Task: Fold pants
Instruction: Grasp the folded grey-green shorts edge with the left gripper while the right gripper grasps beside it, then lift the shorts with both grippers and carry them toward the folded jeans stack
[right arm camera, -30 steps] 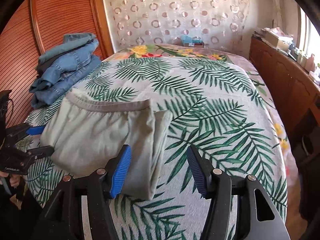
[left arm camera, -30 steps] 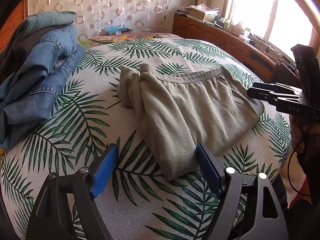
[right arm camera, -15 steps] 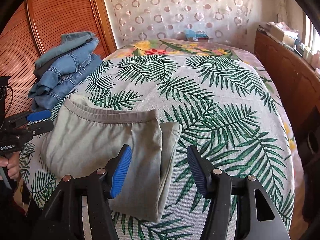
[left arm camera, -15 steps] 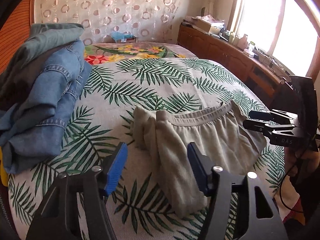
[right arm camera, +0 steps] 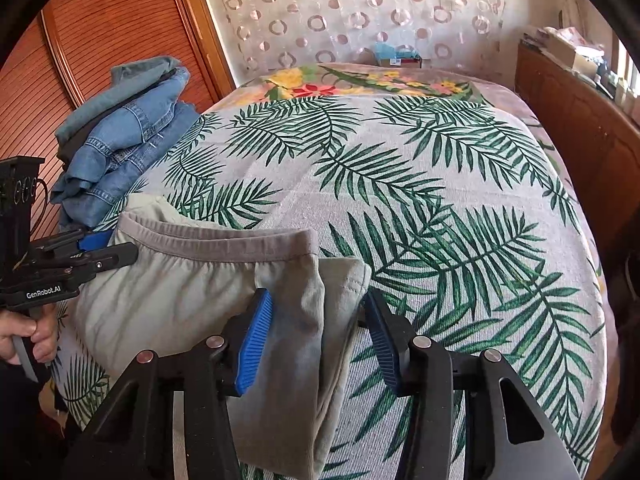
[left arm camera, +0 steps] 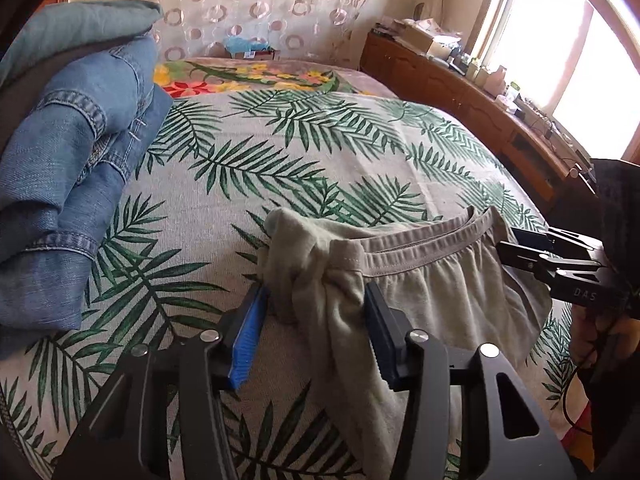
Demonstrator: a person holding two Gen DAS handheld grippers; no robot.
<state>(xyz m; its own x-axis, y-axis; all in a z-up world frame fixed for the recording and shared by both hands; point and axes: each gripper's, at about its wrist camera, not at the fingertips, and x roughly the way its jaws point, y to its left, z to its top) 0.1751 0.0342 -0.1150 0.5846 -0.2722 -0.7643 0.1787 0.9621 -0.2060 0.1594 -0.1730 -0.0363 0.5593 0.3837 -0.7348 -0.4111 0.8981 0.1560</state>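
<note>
Folded grey-green pants [left arm camera: 432, 284] lie on the palm-leaf bedspread [left arm camera: 280, 160], waistband toward the far side. My left gripper [left arm camera: 316, 312] is open, its blue pads [left arm camera: 248, 332] straddling the pants' left folded edge. My right gripper [right arm camera: 318, 316] is open, straddling the pants' [right arm camera: 180, 292] right folded edge. Each gripper shows in the other's view: the right gripper [left arm camera: 516, 248] at the waistband's right end, the left gripper [right arm camera: 108, 246] at its left end.
A pile of blue jeans [left arm camera: 68, 168] sits at the bed's left side, also in the right wrist view [right arm camera: 120, 132]. A wooden sideboard [left arm camera: 480, 108] with clutter runs under the window on the right. A wooden slatted door [right arm camera: 88, 40] stands left.
Both grippers have moved forward and down along the pants, from hovering at the near edge to straddling the fabric near the waistband corners. Their jaws have narrowed a little but stay open.
</note>
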